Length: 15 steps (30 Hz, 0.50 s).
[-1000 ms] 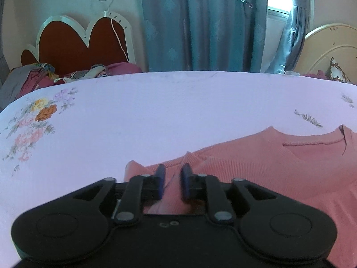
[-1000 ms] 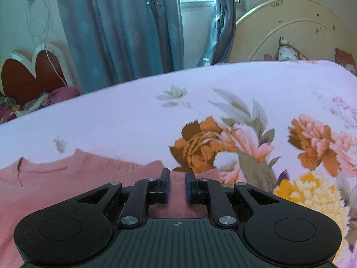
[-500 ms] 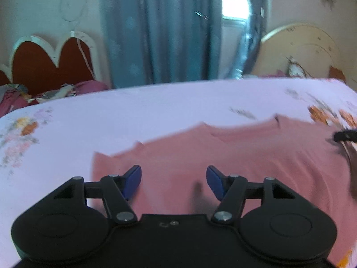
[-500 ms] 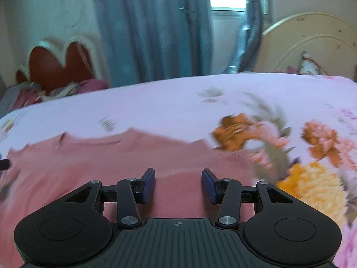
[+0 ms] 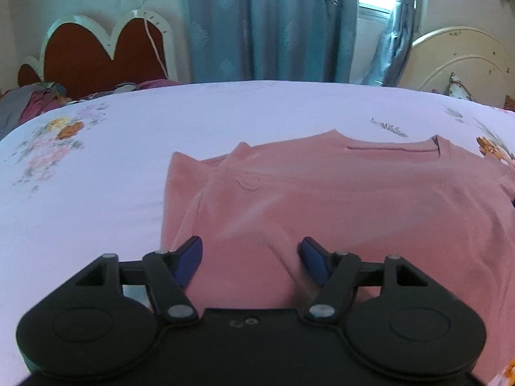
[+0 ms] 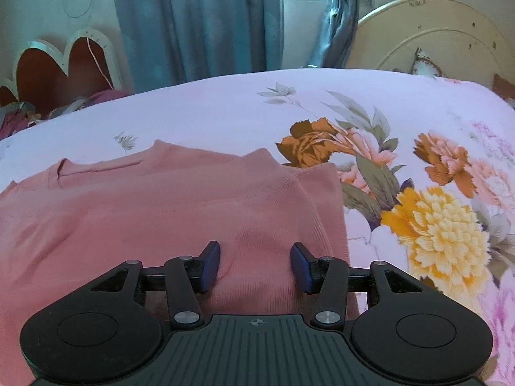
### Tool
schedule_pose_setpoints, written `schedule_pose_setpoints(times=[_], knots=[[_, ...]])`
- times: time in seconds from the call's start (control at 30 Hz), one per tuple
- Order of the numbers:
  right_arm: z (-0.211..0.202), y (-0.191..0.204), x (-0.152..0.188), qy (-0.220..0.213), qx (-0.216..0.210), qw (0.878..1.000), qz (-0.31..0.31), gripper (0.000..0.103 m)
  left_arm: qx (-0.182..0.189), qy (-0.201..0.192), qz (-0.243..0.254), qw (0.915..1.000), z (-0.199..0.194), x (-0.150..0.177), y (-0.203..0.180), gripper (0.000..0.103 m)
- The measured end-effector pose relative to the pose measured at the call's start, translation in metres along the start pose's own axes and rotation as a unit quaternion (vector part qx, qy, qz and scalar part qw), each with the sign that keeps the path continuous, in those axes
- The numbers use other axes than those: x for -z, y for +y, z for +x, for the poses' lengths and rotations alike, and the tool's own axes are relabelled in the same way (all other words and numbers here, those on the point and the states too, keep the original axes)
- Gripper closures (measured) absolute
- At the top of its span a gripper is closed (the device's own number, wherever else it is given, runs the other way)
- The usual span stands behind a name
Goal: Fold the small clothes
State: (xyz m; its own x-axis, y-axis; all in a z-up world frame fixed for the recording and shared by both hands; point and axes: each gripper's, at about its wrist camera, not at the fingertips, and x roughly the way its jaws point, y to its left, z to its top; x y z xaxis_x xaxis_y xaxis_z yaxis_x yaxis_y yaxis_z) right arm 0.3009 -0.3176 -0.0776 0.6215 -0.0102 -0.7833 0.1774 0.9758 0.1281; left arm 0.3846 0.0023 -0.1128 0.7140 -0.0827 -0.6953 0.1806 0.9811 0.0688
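A pink knit top (image 5: 338, 199) lies flat on the floral bed sheet (image 5: 128, 160), neckline toward the far side, with both sleeves folded in over the body. It also shows in the right wrist view (image 6: 161, 206). My left gripper (image 5: 252, 260) is open and empty, just above the top's near left part. My right gripper (image 6: 256, 265) is open and empty, just above the top's near right part, close to its folded right edge.
The sheet (image 6: 418, 193) carries large flower prints to the right of the top. A red heart-shaped headboard (image 5: 96, 48) with piled clothes (image 5: 32, 103) stands at the far left. Blue curtains (image 5: 267, 22) and a cream headboard (image 6: 428, 32) lie beyond the bed.
Both grippers were shut on the sleeve ends a second ago. They opened, let go of the sleeves, and pulled back over the top's body. The sleeves now lie folded inward.
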Motion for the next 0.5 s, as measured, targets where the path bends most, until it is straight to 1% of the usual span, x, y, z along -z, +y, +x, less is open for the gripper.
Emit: schedule_pose_setpoints(times=[0.1, 0.23, 0.37, 0.5], knots=[[-0.019, 0.019, -0.001, -0.017, -0.028, 0.999, -0.006, 0.056, 0.012, -0.009, 0.000, 0.9999, -0.013, -0.001, -0.007, 0.041], [-0.036, 0.052, 0.004, -0.022, -0.062, 0.997, -0.037, 0.056, 0.029, -0.001, 0.008, 0.9996, -0.021, 0.002, -0.023, 0.040], [-0.039, 0.078, 0.017, -0.018, -0.073, 0.995, -0.063, 0.056, 0.032, 0.012, 0.014, 0.9993, -0.024, 0.010, -0.033, 0.040], [-0.035, 0.082, 0.030, -0.006, -0.067, 0.995, -0.073, 0.056, 0.020, 0.019, 0.013, 0.9995, -0.023, 0.020, -0.036, 0.039]])
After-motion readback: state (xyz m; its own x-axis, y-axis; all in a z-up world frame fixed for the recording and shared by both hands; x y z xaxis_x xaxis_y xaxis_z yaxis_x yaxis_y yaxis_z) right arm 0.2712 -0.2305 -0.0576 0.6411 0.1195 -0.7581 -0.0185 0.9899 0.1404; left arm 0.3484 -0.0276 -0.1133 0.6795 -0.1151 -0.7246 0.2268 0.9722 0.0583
